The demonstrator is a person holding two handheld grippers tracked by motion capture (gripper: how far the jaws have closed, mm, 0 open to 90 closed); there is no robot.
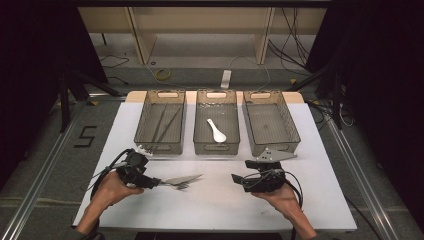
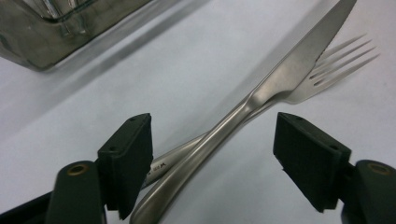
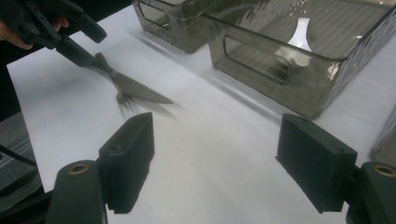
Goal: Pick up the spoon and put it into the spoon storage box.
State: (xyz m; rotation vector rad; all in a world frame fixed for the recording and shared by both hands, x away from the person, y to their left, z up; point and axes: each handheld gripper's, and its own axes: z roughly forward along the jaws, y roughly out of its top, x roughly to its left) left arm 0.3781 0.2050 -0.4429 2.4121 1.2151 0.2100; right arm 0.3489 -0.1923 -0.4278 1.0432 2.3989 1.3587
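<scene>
High view: nearest the camera, the person's two hands come in from the bottom edge, each with a gripper. The left gripper (image 1: 156, 183) lies low on the white table (image 1: 210, 205) with its jaws around the handles of a knife (image 1: 182, 179) and a fork (image 1: 179, 186), which lie crossed just to its right. The right gripper (image 1: 234, 179) sits well apart from them, jaws spread and holding nothing, pointing toward the cutlery. Beyond stand three smoky clear bins in a row: the left bin (image 1: 161, 145) holds thin dark sticks, the middle bin (image 1: 216, 146) a white spoon (image 1: 216, 130), and the right bin (image 1: 272, 145) shows a bare floor. On the floor to the left of the table, a dark mark reads as the figure "5" (image 1: 86, 136).

Left gripper view: the two black pads stand apart, one on each side of the crossed handles; neither pad visibly presses on the metal. The knife (image 2: 261, 93) lies on top of the fork (image 2: 327, 70), whose tines fan out at upper right. Small stamped lettering shows on the fork's handle near the left pad, too small to read. A bin corner (image 2: 42, 46) sits at upper left.

Right gripper view: its own jaws are wide apart over bare table. Farther off, the left gripper (image 3: 95, 59) is at the knife (image 3: 140, 91) and fork (image 3: 125, 100), somewhat blurred. The middle bin (image 3: 261, 70) with the white spoon (image 3: 296, 35) is at right.
</scene>
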